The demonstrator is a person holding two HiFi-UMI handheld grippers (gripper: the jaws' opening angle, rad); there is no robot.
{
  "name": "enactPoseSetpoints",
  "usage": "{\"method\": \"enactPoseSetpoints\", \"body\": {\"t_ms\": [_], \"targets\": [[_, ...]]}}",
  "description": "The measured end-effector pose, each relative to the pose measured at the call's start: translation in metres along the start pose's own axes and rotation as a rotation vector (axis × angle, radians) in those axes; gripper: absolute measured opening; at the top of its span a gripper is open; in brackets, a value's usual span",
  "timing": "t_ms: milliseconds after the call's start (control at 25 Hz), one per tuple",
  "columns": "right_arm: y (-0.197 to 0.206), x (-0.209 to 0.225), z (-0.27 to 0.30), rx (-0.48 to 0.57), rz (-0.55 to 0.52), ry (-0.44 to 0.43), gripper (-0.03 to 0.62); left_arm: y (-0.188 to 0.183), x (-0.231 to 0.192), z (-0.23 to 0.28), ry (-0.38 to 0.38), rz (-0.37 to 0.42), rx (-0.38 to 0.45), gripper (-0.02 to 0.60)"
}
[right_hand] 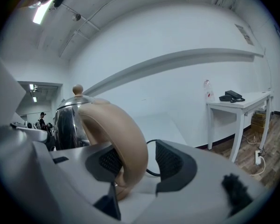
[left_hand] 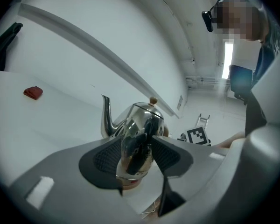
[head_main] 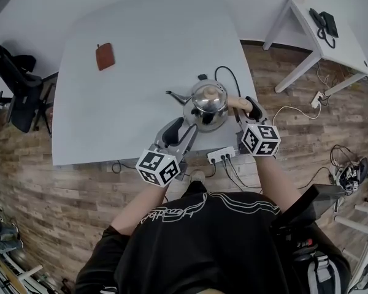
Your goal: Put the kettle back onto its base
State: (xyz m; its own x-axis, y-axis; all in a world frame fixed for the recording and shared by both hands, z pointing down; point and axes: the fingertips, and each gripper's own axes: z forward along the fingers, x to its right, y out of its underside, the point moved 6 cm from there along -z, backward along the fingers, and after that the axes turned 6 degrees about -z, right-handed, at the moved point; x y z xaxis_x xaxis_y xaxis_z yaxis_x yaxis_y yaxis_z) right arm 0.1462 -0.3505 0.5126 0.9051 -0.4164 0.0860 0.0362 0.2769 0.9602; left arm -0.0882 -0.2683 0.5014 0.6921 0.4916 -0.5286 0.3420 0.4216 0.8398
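kettle [head_main: 208,105] looks seated on its base [head_main: 202,127]; left hand-held gripper [left_hand: 137,155] open before the body, right hand-held gripper [right_hand: 135,164] open astride the handle [right_hand: 119,134], best drawn straight back without snagging.

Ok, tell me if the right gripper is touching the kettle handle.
Cannot tell. In the right gripper view the handle sits between the right gripper's open jaws, clear of one pad but overlapping the other.

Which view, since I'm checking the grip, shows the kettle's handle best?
The right gripper view: the tan handle fills the middle, between the right gripper's parted jaws. The head view shows the handle small from above; in the left gripper view the kettle hides almost all of it.
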Motion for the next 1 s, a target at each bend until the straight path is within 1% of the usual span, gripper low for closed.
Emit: {"method": "enactPoseSetpoints", "body": {"t_ms": [80, 160, 200, 240, 360, 480, 640, 760, 800, 840, 880, 920, 960, 1000], "targets": [[0.0, 0.001, 0.0, -0.021, -0.004, -0.013, 0.187, 0.003, 0.007, 0.002, 0.015, -0.001, -0.009, 0.192], [0.008, 0.002, -0.002, -0.063, 0.029, -0.046, 0.187, 0.005, 0.012, 0.005, 0.027, -0.003, -0.015, 0.19], [0.014, 0.002, -0.004, -0.085, 0.053, -0.065, 0.206, 0.006, 0.014, 0.006, 0.031, -0.004, -0.017, 0.19], [0.021, 0.001, -0.007, -0.107, 0.064, -0.083, 0.212, 0.007, 0.016, 0.007, 0.035, -0.005, -0.018, 0.19], [0.036, -0.007, -0.019, -0.149, 0.051, -0.122, 0.212, 0.008, 0.021, 0.009, 0.045, -0.006, -0.019, 0.19], [0.04, -0.013, -0.032, -0.145, 0.074, -0.142, 0.212, 0.009, 0.025, 0.01, 0.053, -0.01, -0.023, 0.189], [0.031, -0.023, -0.057, -0.117, 0.1, -0.193, 0.212, 0.013, 0.036, 0.004, 0.063, -0.006, -0.026, 0.179], [0.019, -0.036, -0.081, -0.108, 0.123, -0.28, 0.211, 0.015, 0.049, -0.006, 0.076, -0.006, -0.023, 0.147], [0.014, -0.041, -0.09, -0.096, 0.124, -0.31, 0.209, 0.015, 0.055, -0.01, 0.079, -0.004, -0.018, 0.126], [0.008, -0.046, -0.1, -0.078, 0.118, -0.333, 0.186, 0.016, 0.061, -0.015, 0.082, -0.002, -0.012, 0.109], [0.002, -0.051, -0.111, -0.058, 0.103, -0.35, 0.108, 0.016, 0.068, -0.02, 0.085, 0.0, -0.008, 0.089], [-0.005, -0.056, -0.123, -0.038, 0.083, -0.366, 0.01, 0.017, 0.076, -0.026, 0.088, 0.004, -0.01, 0.058], [-0.011, -0.062, -0.135, -0.02, 0.064, -0.387, 0.006, 0.018, 0.084, -0.032, 0.091, 0.012, -0.019, 0.024], [-0.016, -0.069, -0.146, -0.007, 0.051, -0.412, 0.006, 0.02, 0.092, -0.038, 0.096, 0.025, -0.036, 0.006]]}}
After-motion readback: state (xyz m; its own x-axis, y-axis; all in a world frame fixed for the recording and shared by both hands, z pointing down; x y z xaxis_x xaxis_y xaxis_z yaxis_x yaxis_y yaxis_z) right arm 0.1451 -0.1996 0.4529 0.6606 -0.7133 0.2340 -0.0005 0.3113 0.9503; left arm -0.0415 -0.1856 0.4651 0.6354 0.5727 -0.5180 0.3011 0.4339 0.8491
